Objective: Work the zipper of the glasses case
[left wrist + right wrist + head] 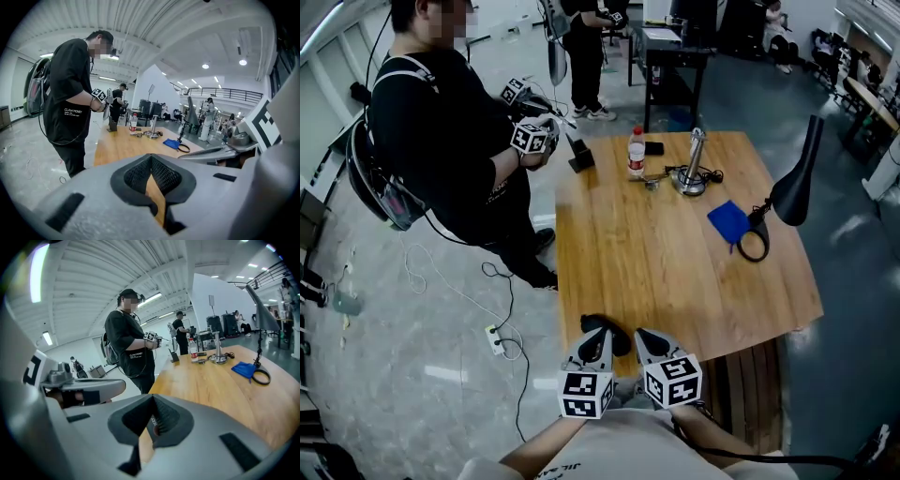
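Observation:
A dark rounded thing, which looks like the glasses case, lies at the near edge of the wooden table. It is partly hidden under my left gripper, and neither gripper view shows it. My left gripper is shut, with only bare wood showing through the slit below its pads. My right gripper is close beside it, also over the table's near edge. Its jaws are closed together. A small lettered bit shows in the slit behind the pads, but I cannot tell what it is.
A blue flat pouch, a black loop and a black lamp are at the table's right. A bottle, a metal stand and a black holder are at the far end. A person in black holding grippers stands at the table's left.

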Motion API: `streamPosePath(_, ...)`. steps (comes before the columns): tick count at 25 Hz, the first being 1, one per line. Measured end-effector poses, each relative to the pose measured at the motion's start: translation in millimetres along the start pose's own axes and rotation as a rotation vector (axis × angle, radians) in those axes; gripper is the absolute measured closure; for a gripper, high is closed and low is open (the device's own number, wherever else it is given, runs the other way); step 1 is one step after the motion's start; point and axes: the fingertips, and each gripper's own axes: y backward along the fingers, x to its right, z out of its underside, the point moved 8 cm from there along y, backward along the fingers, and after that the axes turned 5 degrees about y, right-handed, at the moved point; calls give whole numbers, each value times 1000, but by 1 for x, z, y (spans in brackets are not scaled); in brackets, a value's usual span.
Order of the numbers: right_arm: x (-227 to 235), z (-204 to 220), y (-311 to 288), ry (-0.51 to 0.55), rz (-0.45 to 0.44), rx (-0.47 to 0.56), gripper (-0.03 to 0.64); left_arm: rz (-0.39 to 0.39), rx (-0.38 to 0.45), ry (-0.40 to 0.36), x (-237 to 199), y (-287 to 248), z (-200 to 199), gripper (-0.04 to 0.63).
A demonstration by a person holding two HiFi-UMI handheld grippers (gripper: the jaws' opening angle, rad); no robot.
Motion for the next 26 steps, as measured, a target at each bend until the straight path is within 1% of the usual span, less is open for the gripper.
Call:
streamPosePath(2, 0, 2, -2, -19, -20, -35, 617, -17, 6, 6, -1, 2, -2, 589)
streamPosePath(4, 0, 4, 0, -20, -16, -49, 617, -21, 5, 10, 1, 5, -1, 589)
streamPosePath(9, -3, 0, 9, -2, -5, -19, 617, 8, -7, -2, 13, 8, -1, 589)
streamPosePath(13, -1, 2, 18, -8, 9, -6, 617, 27, -6, -11, 20, 8, -3, 589)
streamPosePath(21, 0, 10, 28, -21, 18, -6, 617, 50, -28, -26, 28, 12, 4, 590)
streamPosePath(26, 0, 18, 29, -18, 15, -22, 617, 54, -55, -9, 29, 13, 16, 589)
